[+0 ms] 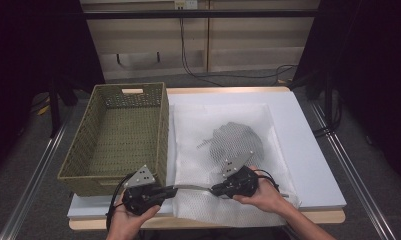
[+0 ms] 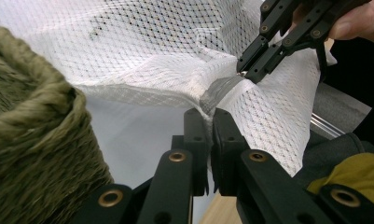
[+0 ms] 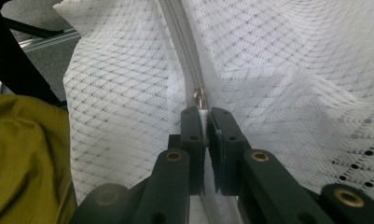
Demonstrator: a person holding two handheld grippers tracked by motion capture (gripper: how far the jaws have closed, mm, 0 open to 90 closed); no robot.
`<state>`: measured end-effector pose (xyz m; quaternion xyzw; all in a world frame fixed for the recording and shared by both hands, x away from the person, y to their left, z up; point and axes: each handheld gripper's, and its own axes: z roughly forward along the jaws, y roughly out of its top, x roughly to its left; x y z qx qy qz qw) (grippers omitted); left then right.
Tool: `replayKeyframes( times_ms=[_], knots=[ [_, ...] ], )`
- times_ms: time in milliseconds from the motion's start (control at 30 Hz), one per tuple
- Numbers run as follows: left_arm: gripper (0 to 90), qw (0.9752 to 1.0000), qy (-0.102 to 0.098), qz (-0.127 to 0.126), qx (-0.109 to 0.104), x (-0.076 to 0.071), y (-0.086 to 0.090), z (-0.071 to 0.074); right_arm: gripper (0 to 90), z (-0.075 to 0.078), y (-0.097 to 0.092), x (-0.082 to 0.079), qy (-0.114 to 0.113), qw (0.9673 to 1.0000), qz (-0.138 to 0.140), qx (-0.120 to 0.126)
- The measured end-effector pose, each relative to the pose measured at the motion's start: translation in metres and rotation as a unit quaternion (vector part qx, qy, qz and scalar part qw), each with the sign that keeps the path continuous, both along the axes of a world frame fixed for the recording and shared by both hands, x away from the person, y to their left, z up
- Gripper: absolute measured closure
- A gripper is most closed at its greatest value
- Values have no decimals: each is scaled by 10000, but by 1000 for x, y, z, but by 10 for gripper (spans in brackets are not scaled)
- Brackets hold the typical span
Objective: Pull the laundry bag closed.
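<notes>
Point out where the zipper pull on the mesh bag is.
In the right gripper view, the zipper pull sits at the tip of the right tool, on the near edge of the white mesh bag.

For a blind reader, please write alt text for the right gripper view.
The right tool is shut on the zipper pull of a white mesh laundry bag, its grey zipper running away from the tool.
</notes>
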<state>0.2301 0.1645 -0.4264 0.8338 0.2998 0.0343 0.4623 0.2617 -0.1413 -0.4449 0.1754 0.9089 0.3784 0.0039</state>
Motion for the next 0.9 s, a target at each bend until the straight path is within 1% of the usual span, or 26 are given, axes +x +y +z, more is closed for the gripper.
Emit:
replayKeyframes(
  times_ms=[33, 67, 133, 167, 200, 233, 267, 300, 333, 367, 400, 433, 467, 533, 567, 633, 667, 767, 800, 867, 900],
  knots=[
    [861, 10000, 28, -12, -16, 0, -1, 0, 844, 0, -1, 0, 5, 10000, 44, 2],
    [861, 10000, -19, -19, 5, 0, -2, 1, 844, -1, -1, 0, 10, 10000, 20, 12],
    [861, 10000, -41, -61, 64, -1, -4, 1, 845, -1, -4, 0, -8, 10000, 8, 7],
    [861, 10000, -37, -55, 37, -1, -4, 1, 845, 0, -5, 0, 2, 10000, 31, 28],
    [861, 10000, -41, -33, 52, 0, -4, 1, 845, 0, -6, 0, 13, 10000, 34, 16],
    [861, 10000, -28, -35, 14, 0, -3, 0, 846, 0, -8, 0, 16, 10000, 1, 10],
    [861, 10000, -26, -20, 36, 1, -1, 0, 846, 1, -9, 0, 39, 10000, 8, 27],
    [861, 10000, -44, 11, 52, 1, 0, 1, 870, 1, -10, 0, 23, 10000, -7, 19],
    [861, 10000, -44, 11, 52, 1, 0, 1, 870, 1, -11, -1, 15, 10000, -30, -14],
    [861, 10000, -26, -1, 15, 1, 3, 0, 870, 1, -13, 0, 17, 10000, -35, 16],
    [861, 10000, 6, 32, 27, 1, 3, 0, 870, 1, -14, 0, 29, 10000, 2, 55],
    [861, 10000, 13, -3, 23, 1, 3, -1, 870, 2, -14, 0, 53, 10000, -48, 57],
    [861, 10000, 11, -2, 24, 1, 3, -1, 870, 2, -14, 0, 18, 10000, -45, 49],
    [860, 10000, -4, 19, -32, 0, 3, 1, 870, 1, -14, 0, 30, 10000, 1, 36],
    [860, 10000, -39, -2, -2, 0, 3, 2, 871, 1, -13, -1, 38, 10000, -30, 27],
    [860, 10000, -66, 0, 32, 0, 3, 3, 871, 0, -12, -1, 55, 10000, 9, 3],
    [860, 10000, -48, 8, -8, 0, 3, 3, 871, 0, -12, -1, 37, 10000, 13, 11],
    [861, 10000, -36, 26, -1, 0, 4, 3, 871, 0, -12, -1, 8, 10000, -11, -40],
    [861, 10000, -40, 12, -12, 1, 4, 2, 871, 0, -12, -1, 43, 10000, -32, -44],
    [861, 10000, -37, -5, -1, 0, 4, 2, 870, -2, -13, -1, -7, 9999, 6, -120],
    [861, 10000, -35, 7, -7, 0, 4, 3, 871, -2, -13, -1, 12, 9999, -10, -137]
  ],
)
